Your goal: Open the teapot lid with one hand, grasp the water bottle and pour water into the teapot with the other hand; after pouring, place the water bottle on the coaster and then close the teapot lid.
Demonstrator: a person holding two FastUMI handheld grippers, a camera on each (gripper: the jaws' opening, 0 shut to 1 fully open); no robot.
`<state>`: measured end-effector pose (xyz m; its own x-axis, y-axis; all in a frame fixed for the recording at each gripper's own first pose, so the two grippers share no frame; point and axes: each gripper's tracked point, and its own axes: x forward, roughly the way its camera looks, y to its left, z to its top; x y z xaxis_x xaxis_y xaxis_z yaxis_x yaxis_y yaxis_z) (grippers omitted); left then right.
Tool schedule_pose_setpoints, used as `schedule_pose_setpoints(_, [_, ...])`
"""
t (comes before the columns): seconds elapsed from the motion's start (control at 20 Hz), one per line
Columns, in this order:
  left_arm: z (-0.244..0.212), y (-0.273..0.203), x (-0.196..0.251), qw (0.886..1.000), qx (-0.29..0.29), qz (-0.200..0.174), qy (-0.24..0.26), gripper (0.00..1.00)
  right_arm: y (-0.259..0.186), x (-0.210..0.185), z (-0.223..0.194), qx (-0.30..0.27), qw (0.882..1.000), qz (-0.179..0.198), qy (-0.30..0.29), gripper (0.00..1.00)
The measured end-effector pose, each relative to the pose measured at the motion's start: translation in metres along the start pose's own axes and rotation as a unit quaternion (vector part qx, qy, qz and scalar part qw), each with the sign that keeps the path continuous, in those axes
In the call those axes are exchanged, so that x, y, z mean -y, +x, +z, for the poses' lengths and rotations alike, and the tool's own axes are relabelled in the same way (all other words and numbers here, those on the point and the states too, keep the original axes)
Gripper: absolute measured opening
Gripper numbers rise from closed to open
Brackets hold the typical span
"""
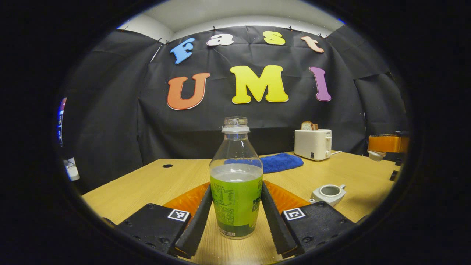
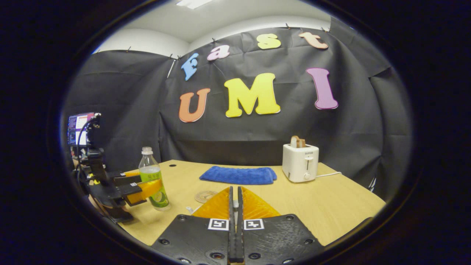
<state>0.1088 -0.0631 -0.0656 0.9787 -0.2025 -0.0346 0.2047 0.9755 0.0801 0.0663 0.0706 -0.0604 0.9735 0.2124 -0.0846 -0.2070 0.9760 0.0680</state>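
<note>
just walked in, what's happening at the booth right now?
The left tool has its fingers on either side of the water bottle, which stands upright and uncapped on the table; whether they press on it yet is unclear. The teapot sits off to the side with its lid off. The right tool is closed, with something small and pale between its fingers, possibly the lid knob. The coaster lies bare in front of the blue cloth. No pouring yet.
</note>
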Motion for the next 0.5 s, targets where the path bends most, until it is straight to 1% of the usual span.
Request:
schedule_pose_setpoints(0.1, [0.009, -0.004, 0.0, 0.999, -0.003, 0.005, 0.045, 0.77, -0.002, 0.011, -0.004, -0.003, 1.0, -0.01, -0.004, 0.0])
schedule_pose_setpoints(0.25, [0.019, -0.008, 0.0, 0.994, -0.015, 0.01, 0.11, 0.76, -0.004, 0.025, -0.012, -0.01, 1.0, -0.02, 0.003, 0.0])
schedule_pose_setpoints(0.4, [0.024, -0.009, 0.003, 0.985, -0.028, 0.01, 0.169, 0.76, -0.006, 0.044, -0.02, -0.017, 0.999, -0.038, 0.001, 0.0])
schedule_pose_setpoints(0.5, [0.026, -0.009, 0.001, 0.976, -0.038, 0.016, 0.213, 0.76, -0.007, 0.053, -0.021, -0.02, 0.999, -0.046, 0.002, 0.0])
